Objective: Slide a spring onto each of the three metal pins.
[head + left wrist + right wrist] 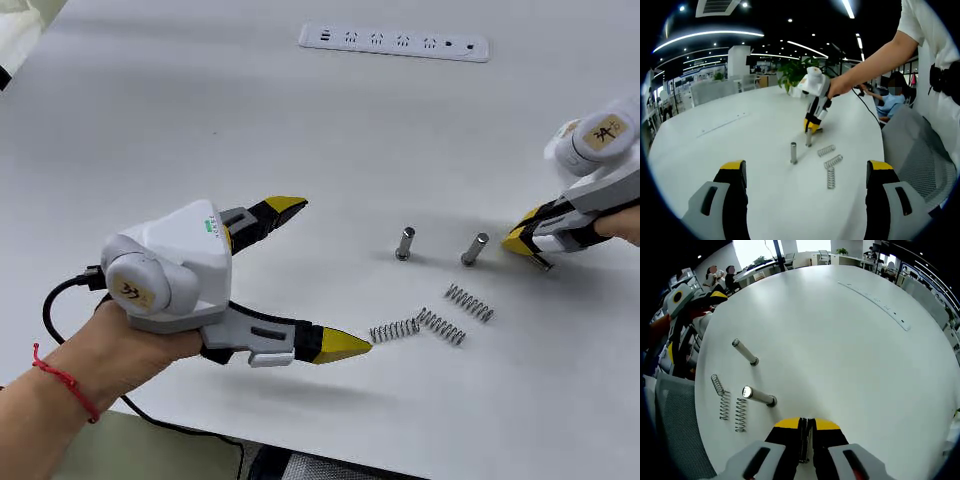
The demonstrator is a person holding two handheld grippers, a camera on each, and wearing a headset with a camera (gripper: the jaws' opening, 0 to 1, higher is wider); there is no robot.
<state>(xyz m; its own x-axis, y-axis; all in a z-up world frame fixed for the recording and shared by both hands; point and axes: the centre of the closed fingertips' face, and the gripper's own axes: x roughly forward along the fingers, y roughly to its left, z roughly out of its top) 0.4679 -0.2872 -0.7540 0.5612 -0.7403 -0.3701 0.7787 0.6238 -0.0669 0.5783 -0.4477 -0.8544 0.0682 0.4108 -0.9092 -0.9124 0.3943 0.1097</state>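
Wide open and empty, the left gripper (pixel 322 274) should pinch mid-coil the nearest spring (pixel 394 329), near the standing pin (pixel 404 243); the right gripper (pixel 522 243) seemingly clamps another pin (pixel 803 441).

Head view looks down on table (pixel 200 100); both gripper views sit low, sharing the pins (pixel 793 152), 12 o'clock left, 9 o'clock right.
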